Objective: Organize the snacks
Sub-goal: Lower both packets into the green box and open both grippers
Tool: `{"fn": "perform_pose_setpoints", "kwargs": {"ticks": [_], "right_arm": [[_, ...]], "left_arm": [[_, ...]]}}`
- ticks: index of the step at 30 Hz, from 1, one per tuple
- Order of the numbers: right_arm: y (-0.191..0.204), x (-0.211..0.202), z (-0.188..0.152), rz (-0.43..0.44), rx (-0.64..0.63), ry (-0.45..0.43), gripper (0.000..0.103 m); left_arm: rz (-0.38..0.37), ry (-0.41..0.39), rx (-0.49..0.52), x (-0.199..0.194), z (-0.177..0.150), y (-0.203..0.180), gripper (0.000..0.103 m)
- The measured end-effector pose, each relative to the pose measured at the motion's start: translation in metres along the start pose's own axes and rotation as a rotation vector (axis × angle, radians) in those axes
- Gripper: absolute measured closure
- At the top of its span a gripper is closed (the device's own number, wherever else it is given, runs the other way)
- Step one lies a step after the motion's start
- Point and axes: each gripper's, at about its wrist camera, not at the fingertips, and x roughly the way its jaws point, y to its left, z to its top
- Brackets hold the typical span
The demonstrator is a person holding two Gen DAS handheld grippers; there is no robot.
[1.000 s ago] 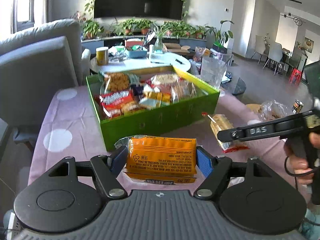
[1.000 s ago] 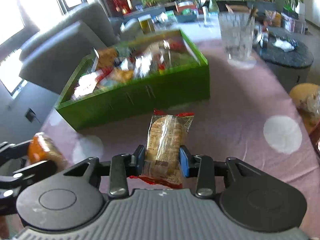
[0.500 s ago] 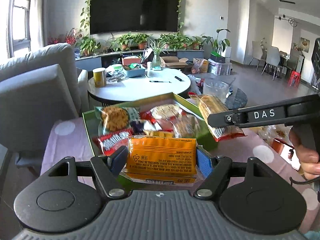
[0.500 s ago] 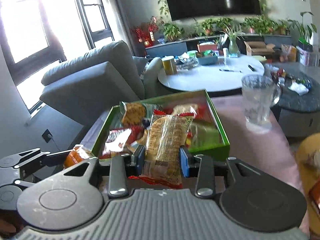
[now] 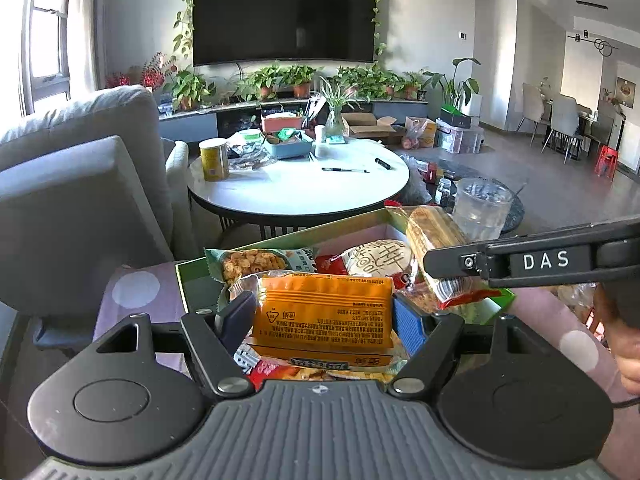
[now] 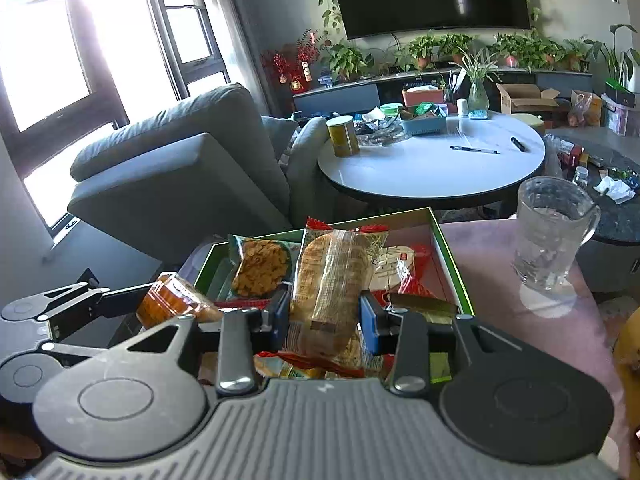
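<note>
My left gripper is shut on an orange snack packet and holds it over the near part of the green snack box. My right gripper is shut on a clear pack of brown crackers with red ends, also above the box. In the left wrist view the cracker pack hangs at the right, held by the other gripper's black arm. In the right wrist view the orange packet shows at the left. Several wrapped snacks fill the box.
A clear glass mug stands on the pink dotted tablecloth right of the box. A grey armchair is at the left. Beyond the box is a round white table with a yellow can and pens.
Both grippers rose and moved forward from beside the box to above it, each still holding its snack. The box's front wall has dropped under the grippers.
</note>
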Motion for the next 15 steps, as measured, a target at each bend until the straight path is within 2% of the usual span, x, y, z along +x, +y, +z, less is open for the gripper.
{"fn": "perform_pose_setpoints", "kwargs": {"ticks": [6,8,10,13,15], "right_arm": [[-0.005,0.020,0.003,-0.005,0.019,0.023,0.060],[-0.004,0.024,0.003,-0.009,0.024,0.030,0.060],[-0.003,0.028,0.004,-0.010,0.017,0.025,0.058],[-0.002,0.027,0.002,-0.009,0.022,0.019,0.053],[-0.004,0.023,0.000,-0.001,0.036,0.019,0.052]], "left_arm": [[-0.002,0.018,0.000,0.025,0.003,0.001,0.032],[0.002,0.018,-0.008,0.032,0.002,0.002,0.026],[0.014,0.025,-0.024,0.036,0.000,0.004,0.026],[0.008,0.024,-0.043,0.033,-0.004,0.007,0.016],[0.021,0.018,-0.046,0.029,-0.005,0.007,0.015]]}}
